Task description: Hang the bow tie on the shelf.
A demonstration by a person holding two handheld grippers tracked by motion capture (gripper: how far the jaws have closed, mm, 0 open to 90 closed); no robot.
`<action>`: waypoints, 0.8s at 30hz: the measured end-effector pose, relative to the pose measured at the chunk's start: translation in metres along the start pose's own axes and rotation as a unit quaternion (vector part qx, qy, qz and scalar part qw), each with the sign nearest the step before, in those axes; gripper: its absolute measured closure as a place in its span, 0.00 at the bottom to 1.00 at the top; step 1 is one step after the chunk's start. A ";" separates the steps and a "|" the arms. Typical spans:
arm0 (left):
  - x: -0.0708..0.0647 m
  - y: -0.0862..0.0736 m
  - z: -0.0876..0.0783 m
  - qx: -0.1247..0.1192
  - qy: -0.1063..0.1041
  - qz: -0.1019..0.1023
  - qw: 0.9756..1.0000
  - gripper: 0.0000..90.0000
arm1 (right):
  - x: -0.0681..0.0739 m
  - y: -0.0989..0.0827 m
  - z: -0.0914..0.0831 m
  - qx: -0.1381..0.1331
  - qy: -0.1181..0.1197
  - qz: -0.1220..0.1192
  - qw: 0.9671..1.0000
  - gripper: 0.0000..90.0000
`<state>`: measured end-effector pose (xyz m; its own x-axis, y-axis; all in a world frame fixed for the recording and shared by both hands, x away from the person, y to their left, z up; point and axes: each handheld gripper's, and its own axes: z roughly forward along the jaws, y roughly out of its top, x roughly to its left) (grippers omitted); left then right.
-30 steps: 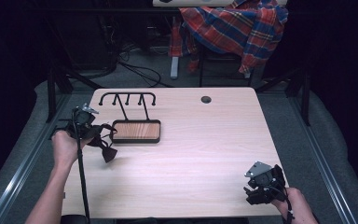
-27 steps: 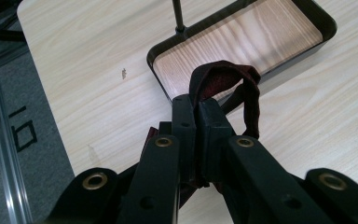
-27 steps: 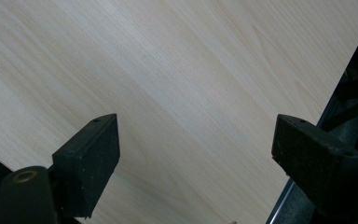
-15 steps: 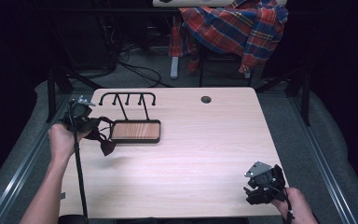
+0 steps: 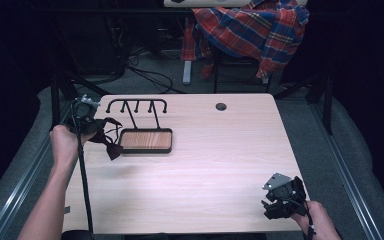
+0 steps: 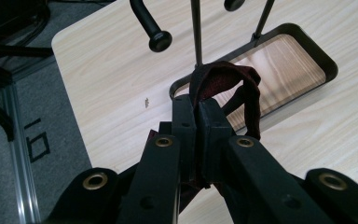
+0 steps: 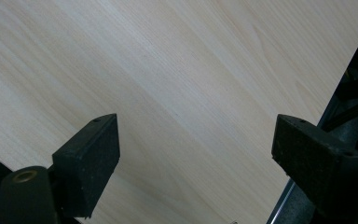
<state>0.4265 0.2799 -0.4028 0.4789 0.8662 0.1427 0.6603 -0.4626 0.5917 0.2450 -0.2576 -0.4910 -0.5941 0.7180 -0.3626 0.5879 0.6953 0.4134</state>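
Note:
My left gripper (image 5: 94,126) is shut on the strap of a dark red bow tie (image 5: 109,144), which hangs from it above the table's left side. In the left gripper view the strap (image 6: 223,79) loops out over the closed fingertips (image 6: 198,109). Just beyond stands a black rack (image 5: 137,106) with several hooks, set on a wooden tray base (image 5: 146,141); one hook knob (image 6: 160,41) is close ahead. My right gripper (image 5: 279,206) rests at the table's near right corner, open, with bare tabletop between its pads (image 7: 93,149).
The light wood table (image 5: 205,165) has a round cable hole (image 5: 221,106) at the back. A plaid shirt (image 5: 252,30) drapes over a chair behind the table. Metal rails run along the floor on both sides.
My left gripper has risen and moved back toward the rack's left end, lifting the bow tie with it. The right gripper has stayed where it was.

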 end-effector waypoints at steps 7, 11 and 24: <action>0.002 0.007 -0.002 -0.005 0.003 0.000 1.000 0.96 | 0.000 0.000 0.000 -0.002 0.001 0.001 1.000 0.16; 0.004 0.011 -0.005 -0.008 0.008 -0.001 1.000 0.96 | 0.000 0.000 0.000 -0.002 0.001 0.001 1.000 0.16; 0.010 0.023 -0.007 -0.010 0.024 0.002 1.000 0.96 | 0.000 0.000 0.000 0.001 0.000 -0.001 1.000 0.16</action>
<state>0.4426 0.2796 -0.3818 0.4520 0.8731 0.1829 0.6470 -0.4621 0.6065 0.2450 -0.2576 -0.4911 -0.5951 0.7172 -0.3627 0.5879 0.6961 0.4119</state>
